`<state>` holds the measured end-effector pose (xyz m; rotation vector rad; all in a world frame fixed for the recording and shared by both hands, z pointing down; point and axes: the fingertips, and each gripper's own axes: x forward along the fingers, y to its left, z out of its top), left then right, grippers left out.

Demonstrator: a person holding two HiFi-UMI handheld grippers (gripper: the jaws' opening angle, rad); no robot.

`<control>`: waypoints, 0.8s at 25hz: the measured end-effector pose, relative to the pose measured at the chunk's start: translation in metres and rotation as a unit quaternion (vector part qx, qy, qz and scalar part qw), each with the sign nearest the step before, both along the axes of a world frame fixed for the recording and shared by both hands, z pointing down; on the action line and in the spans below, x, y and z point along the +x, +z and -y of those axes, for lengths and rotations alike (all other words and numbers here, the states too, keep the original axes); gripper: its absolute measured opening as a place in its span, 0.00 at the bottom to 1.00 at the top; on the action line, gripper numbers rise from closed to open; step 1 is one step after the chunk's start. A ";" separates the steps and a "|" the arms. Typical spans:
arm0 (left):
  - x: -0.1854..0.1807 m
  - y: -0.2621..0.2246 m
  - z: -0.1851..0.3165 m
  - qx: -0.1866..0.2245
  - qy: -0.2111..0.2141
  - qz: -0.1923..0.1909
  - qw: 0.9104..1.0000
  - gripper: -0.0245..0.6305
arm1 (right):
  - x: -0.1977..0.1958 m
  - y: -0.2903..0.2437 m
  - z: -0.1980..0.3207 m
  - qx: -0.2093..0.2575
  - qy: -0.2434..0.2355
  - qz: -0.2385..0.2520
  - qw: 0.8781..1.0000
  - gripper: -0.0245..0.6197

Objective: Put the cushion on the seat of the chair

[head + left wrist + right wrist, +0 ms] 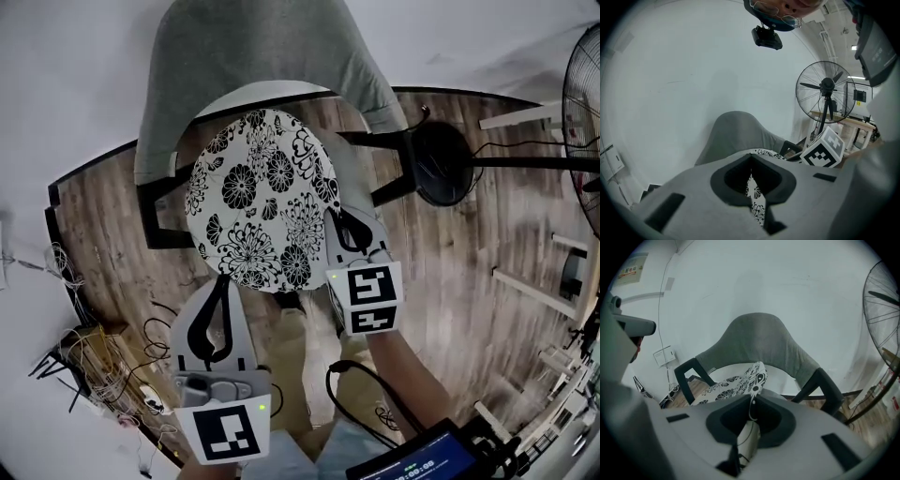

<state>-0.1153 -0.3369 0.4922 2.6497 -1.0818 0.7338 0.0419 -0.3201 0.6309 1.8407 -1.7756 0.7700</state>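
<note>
The left gripper [751,187] was seen with its jaws closed on the near rim of the cushion [757,211], a strip of patterned fabric being pinched between the pads. The right gripper [752,418] was likewise clamped on the cushion [731,383], at a second point of the rim, which was lifted into a fold just beyond its jaws. In the head view the left gripper [223,281] was placed at the lower left edge of the round black-and-white floral cushion [262,202] and the right gripper [339,214] at its right edge.

The cushion was held tilted over the pale seat [262,94] of the chair [253,47], between the black armrests [159,202] and in front of the grey backrest [761,343]. Whether its far edge rested on the seat [787,376] could not be told.

A standing fan [445,159] was set on the wooden floor [469,281] just beside the chair, to its right. Loose cables [94,361] were gathered along the white wall [56,84] on the left.
</note>
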 end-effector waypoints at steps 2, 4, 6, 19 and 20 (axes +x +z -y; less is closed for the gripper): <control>0.005 0.004 -0.001 -0.001 0.006 -0.001 1.000 0.05 | 0.009 0.009 -0.004 -0.006 0.005 -0.005 1.000 0.08; 0.009 0.007 -0.002 -0.003 0.011 -0.002 1.000 0.05 | 0.017 0.017 -0.007 -0.012 0.011 -0.007 1.000 0.09; 0.015 0.010 -0.003 -0.004 0.015 -0.003 1.000 0.05 | 0.026 0.025 -0.009 -0.016 0.017 -0.008 1.000 0.09; 0.034 0.030 -0.006 -0.013 0.038 0.004 0.999 0.05 | 0.065 0.069 -0.024 -0.047 0.058 -0.009 0.997 0.12; 0.035 0.031 -0.005 -0.013 0.040 0.005 0.999 0.05 | 0.067 0.071 -0.024 -0.048 0.062 -0.010 0.997 0.13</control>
